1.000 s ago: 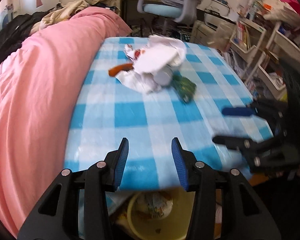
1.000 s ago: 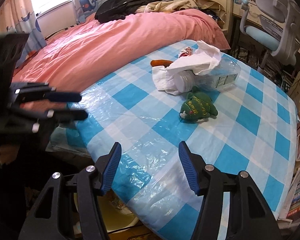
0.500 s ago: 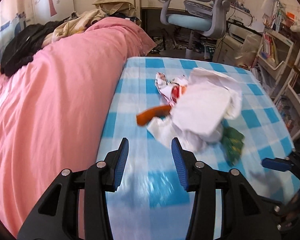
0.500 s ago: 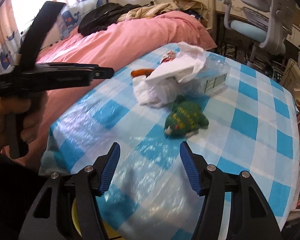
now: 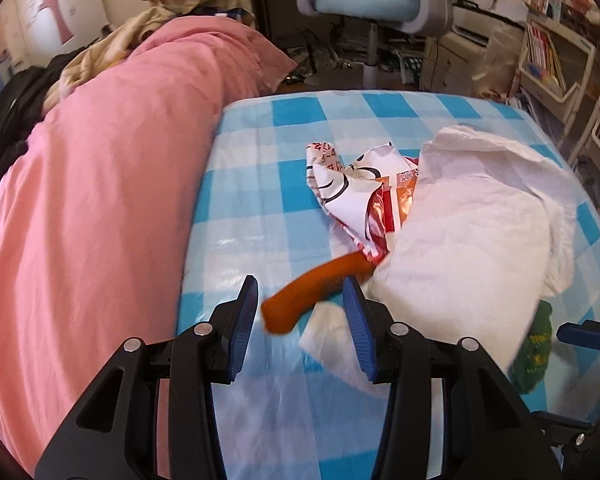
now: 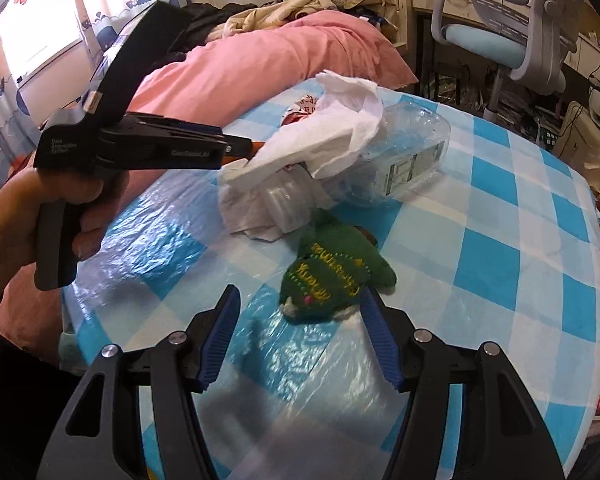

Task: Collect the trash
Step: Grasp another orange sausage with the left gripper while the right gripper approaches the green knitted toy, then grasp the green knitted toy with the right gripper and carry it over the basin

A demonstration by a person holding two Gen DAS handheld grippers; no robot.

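Left wrist view | left hand-held gripper (image 5: 300, 300) wide open around orange wrapper (image 5: 314, 294) near worktop (image 5: 260, 216) bed-side edge | close squarely mid-stick, don't snag tissue (image 5: 472, 236) | right hand-held gripper (image 6: 300, 320) open too, by green pouch (image 6: 332, 276)

On the table (image 5: 260, 208), a wrapper (image 5: 356, 192) lies behind a sausage (image 5: 312, 296), with tissue (image 5: 468, 236) to their right. The tissue drapes over a bottle (image 6: 396, 160); a pouch (image 6: 332, 276) lies before it, and a bed (image 5: 100, 184) stands left of the table.
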